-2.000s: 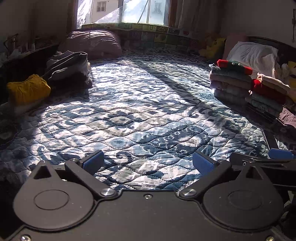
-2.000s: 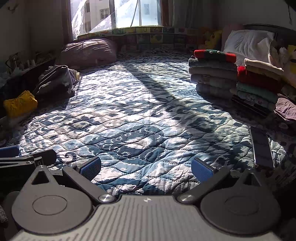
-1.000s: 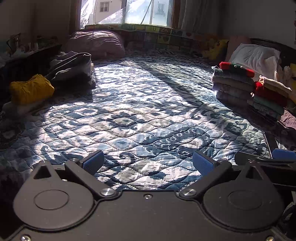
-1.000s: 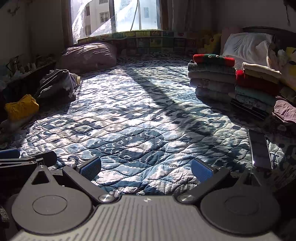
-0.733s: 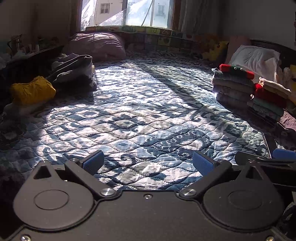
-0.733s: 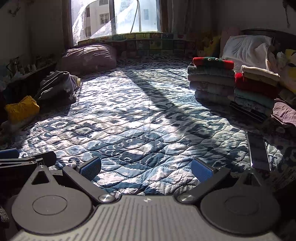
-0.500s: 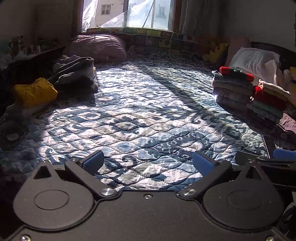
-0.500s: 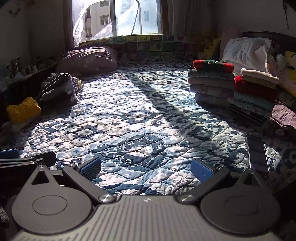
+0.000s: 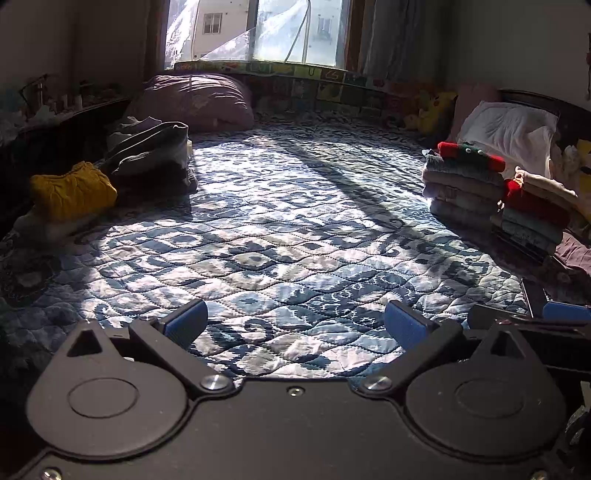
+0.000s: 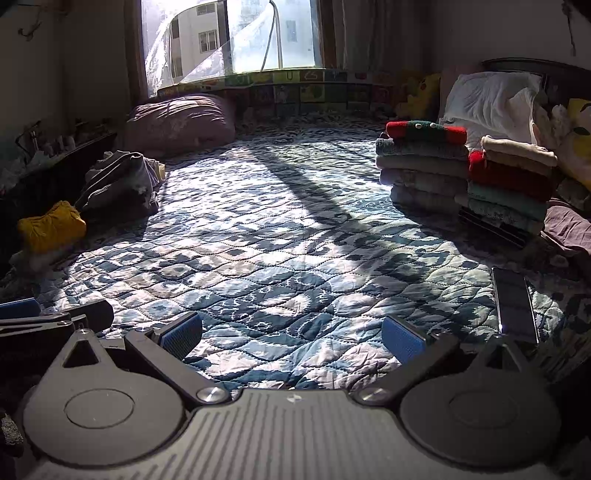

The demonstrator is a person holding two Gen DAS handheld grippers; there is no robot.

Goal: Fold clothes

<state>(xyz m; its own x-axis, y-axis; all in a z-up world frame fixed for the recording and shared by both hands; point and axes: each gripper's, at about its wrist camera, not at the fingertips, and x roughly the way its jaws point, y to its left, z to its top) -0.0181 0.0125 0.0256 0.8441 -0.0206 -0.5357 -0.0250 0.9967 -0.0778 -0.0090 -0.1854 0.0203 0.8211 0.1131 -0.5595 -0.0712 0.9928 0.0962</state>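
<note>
Unfolded clothes lie at the bed's left edge: a yellow garment (image 9: pixel 72 190) (image 10: pixel 51 225) and a grey heap (image 9: pixel 149 155) (image 10: pixel 118 182) behind it. Two stacks of folded clothes (image 9: pixel 461 184) (image 10: pixel 424 162) stand at the right, the nearer one (image 10: pixel 511 184) topped by a cream piece. My left gripper (image 9: pixel 293 325) is open and empty, low over the blue patterned quilt (image 9: pixel 280 229). My right gripper (image 10: pixel 291 334) is open too, holding nothing, side by side with the left. Each gripper's blue fingertip shows in the other's view.
A dark phone (image 10: pixel 513 304) lies on the quilt at the right, close to my right gripper. A purple pillow (image 9: pixel 199 101) and a window (image 9: pixel 258 31) are at the far end. A white pillow (image 10: pixel 491 98) leans behind the stacks. A dark shelf (image 9: pixel 55 129) runs along the left.
Both grippers have tipped upward, so the window and far wall show more. Both stay open and empty. Nothing on the bed has moved.
</note>
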